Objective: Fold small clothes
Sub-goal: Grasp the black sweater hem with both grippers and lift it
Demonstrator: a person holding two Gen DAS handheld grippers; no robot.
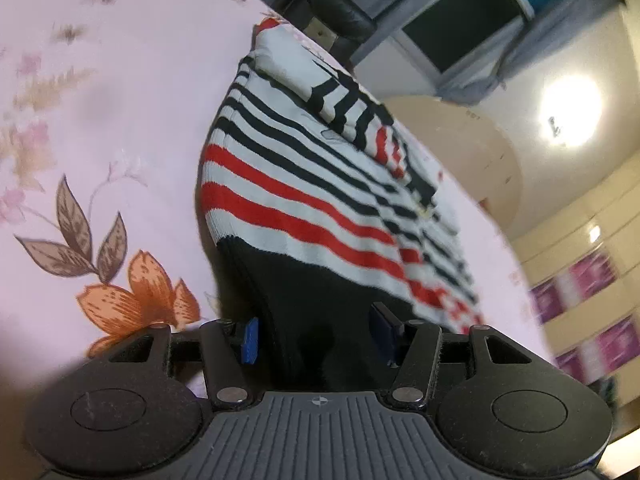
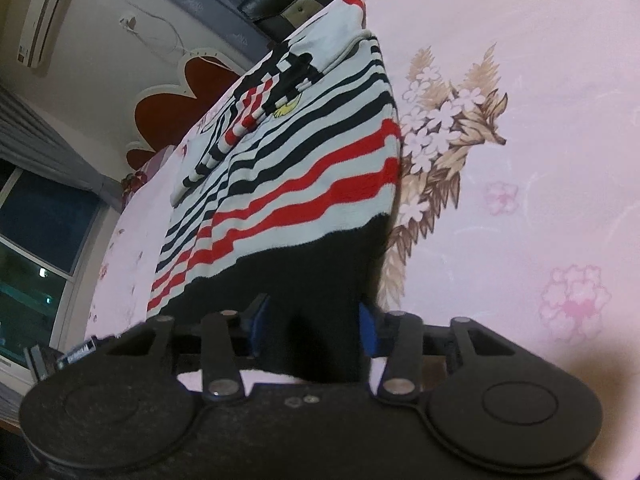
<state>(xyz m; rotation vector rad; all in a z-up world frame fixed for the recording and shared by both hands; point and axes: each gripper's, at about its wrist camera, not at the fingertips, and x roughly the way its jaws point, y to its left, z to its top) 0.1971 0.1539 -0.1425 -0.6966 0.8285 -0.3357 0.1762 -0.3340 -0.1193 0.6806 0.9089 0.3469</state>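
A small knit sweater (image 1: 304, 184) with white, black and red stripes lies flat on a pink floral bedsheet (image 1: 120, 100), one sleeve folded across its chest. Its black hem band (image 1: 304, 292) points toward me. My left gripper (image 1: 316, 334) straddles the hem's left corner, and the black fabric fills the gap between the blue pads (image 1: 250, 340); the jaws stand fairly wide. In the right wrist view the same sweater (image 2: 304, 168) runs away from my right gripper (image 2: 314, 328), which straddles the hem's right corner (image 2: 320, 272) with blue pads (image 2: 368, 332) on either side.
The bedsheet (image 2: 540, 120) spreads wide beside the sweater. A dark padded chair (image 1: 340, 8) stands past the bed's far edge. A red and white headboard (image 2: 176, 96), a wall air conditioner (image 2: 44, 20) and a dark window (image 2: 40, 216) lie beyond.
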